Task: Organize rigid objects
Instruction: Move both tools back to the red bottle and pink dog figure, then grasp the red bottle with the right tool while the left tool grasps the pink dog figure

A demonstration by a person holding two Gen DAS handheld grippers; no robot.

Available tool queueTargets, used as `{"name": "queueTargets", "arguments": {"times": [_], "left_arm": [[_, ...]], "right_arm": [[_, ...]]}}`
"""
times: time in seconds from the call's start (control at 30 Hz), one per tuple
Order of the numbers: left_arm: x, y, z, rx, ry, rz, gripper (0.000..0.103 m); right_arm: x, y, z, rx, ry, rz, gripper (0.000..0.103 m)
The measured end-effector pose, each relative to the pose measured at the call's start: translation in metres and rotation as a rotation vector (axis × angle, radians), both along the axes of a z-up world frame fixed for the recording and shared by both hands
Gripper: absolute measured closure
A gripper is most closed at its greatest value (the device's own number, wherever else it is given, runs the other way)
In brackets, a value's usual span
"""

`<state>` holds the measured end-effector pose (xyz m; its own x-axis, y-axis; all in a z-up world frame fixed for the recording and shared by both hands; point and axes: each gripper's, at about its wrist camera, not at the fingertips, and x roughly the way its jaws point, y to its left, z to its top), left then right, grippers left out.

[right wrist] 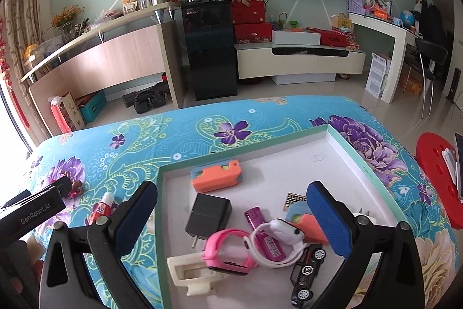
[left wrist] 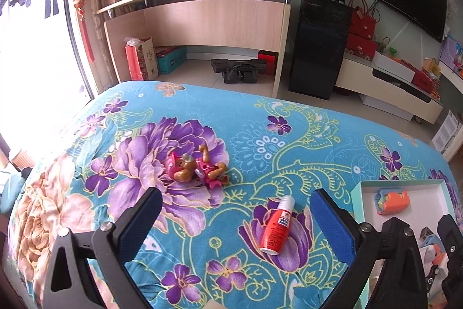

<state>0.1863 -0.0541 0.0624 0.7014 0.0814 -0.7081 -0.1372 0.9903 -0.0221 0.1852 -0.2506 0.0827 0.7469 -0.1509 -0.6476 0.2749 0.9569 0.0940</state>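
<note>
The left tongs (left wrist: 237,219) are hanging released over the near surface (left wrist: 289,135), where the red bottle (left wrist: 276,226) is lying, light, stiff, slick, best pinched across its body, while the right tongs (right wrist: 231,216) are gaping empty over the box (right wrist: 358,161).

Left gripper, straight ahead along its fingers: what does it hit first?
Probably the red glue bottle, lying between the open left gripper's fingers on the floral blanket. The pink toy dog lies further on, leftward; depth unclear.
</note>
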Motion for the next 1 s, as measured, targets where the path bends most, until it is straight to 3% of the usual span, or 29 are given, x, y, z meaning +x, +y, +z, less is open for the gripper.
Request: {"name": "queueTargets", "arguments": {"times": [0.3, 1.0], "left_arm": [[-0.002, 0.058, 0.006, -0.036, -0.034, 0.107, 0.0], [0.005, 0.155, -0.016, -0.034, -0.034, 0.264, 0.0]], "right_arm": [[0.015, 0.054, 0.003, 0.028, -0.025, 0.124, 0.0], [0.052, 0.14, -0.035, 0.054, 0.046, 0.296, 0.001]]}}
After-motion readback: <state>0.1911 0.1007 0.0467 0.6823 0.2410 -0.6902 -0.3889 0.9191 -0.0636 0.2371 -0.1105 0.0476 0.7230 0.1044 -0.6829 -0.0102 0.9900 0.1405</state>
